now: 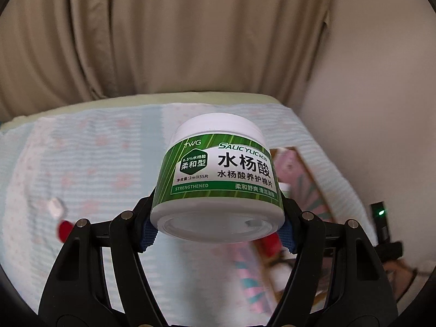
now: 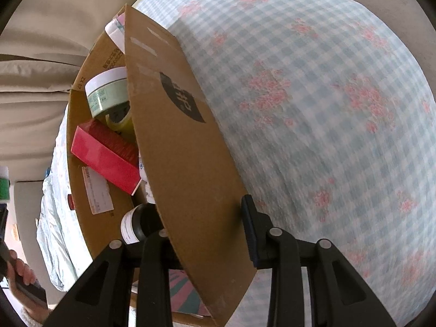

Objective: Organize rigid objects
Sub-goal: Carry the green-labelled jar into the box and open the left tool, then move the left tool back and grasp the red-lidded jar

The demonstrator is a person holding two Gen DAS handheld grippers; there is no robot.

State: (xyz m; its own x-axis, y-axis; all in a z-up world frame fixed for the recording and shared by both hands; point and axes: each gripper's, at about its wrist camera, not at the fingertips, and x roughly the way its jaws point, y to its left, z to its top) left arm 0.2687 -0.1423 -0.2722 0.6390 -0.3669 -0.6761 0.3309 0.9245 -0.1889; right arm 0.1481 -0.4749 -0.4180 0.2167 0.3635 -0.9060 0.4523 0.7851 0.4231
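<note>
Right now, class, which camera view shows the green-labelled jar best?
The left wrist view: the green-labelled jar fills the centre, label readable, clamped between the left gripper's fingers. The right wrist view catches only a green sliver at its left edge.

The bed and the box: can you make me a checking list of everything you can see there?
Surface: bed cover, blue check with pink flowers.
Job's things: green-label jar, white lid, held up above the bed. Cardboard box, flap raised, holding a pale green jar, a red box, a tape roll and a dark bottle.
Clutter: small red thing and a small white thing on the cover, too blurred to name.
Tongs: left tongs shut on the green-label jar; right tongs astride the box flap, not pinching.
Cables: nothing seen.
Surroundings: beige curtain, plain wall.
</note>
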